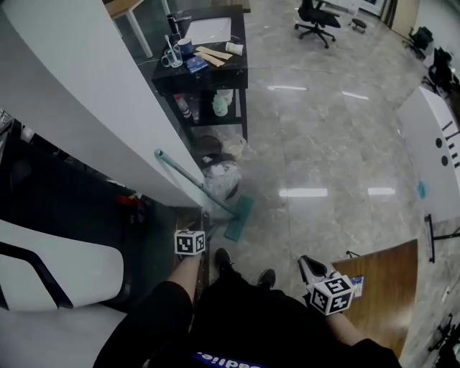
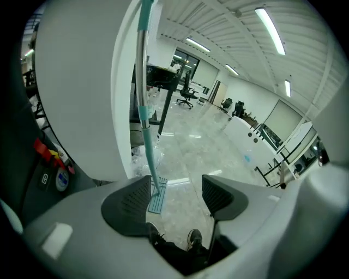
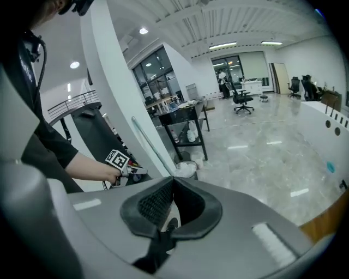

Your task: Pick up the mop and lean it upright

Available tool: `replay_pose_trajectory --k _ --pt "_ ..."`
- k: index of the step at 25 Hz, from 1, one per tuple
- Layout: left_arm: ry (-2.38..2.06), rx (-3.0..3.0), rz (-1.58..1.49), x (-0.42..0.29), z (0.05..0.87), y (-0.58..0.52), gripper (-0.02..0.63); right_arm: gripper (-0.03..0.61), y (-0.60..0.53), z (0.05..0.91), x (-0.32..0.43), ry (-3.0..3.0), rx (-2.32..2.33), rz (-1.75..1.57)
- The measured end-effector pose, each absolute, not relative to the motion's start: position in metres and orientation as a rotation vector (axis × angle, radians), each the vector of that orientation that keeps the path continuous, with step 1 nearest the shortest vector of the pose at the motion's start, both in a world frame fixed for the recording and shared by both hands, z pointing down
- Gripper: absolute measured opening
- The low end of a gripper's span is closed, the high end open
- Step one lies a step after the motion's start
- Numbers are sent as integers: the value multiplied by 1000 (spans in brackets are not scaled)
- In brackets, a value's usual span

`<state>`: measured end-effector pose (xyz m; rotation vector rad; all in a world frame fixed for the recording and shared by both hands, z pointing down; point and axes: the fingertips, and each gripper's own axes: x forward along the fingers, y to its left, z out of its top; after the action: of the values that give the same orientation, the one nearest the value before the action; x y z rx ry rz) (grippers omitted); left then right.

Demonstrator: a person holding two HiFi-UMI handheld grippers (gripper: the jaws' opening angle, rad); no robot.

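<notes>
A teal mop leans with its handle (image 1: 194,181) against the white curved wall (image 1: 86,93), and its flat head (image 1: 238,218) rests on the glossy floor. My left gripper (image 1: 201,224) is just short of the mop's lower end, jaws open with nothing between them. In the left gripper view the handle (image 2: 143,82) rises beyond the left pad (image 2: 133,199), and the head (image 2: 157,197) shows in the gap of the gripper (image 2: 177,193). My right gripper (image 1: 310,267) is held back low at the right. Its jaws (image 3: 173,201) are shut and empty. The right gripper view shows the handle (image 3: 150,144) on the wall.
A black shelf cart (image 1: 208,68) with cups and bottles stands behind the mop. A clear plastic bag (image 1: 221,176) lies at the cart's foot. The person's shoes (image 1: 223,259) are just before the mop head. A wooden tabletop (image 1: 384,287) is at the right, an office chair (image 1: 316,18) far back.
</notes>
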<state>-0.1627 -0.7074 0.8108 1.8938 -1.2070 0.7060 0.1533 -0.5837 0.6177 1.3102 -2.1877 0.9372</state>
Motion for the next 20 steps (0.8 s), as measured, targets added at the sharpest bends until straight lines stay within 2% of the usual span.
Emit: replay_pose_trajectory --k 6,14,19,20 --pt "-1263 1921 661 -144 760 -622 271 6 -555 636 120 -2315 1056 966" --pt "-1221 2120 517 -111 691 -542 130 6 -522 620 101 -2374 986 875" --pt "-1229 2183 362 -122 658 -508 20 5 -483 611 72 -2378 973 822" --pt "-1226 2192 345 -127 653 -498 20 6 -472 609 62 -2378 967 816"
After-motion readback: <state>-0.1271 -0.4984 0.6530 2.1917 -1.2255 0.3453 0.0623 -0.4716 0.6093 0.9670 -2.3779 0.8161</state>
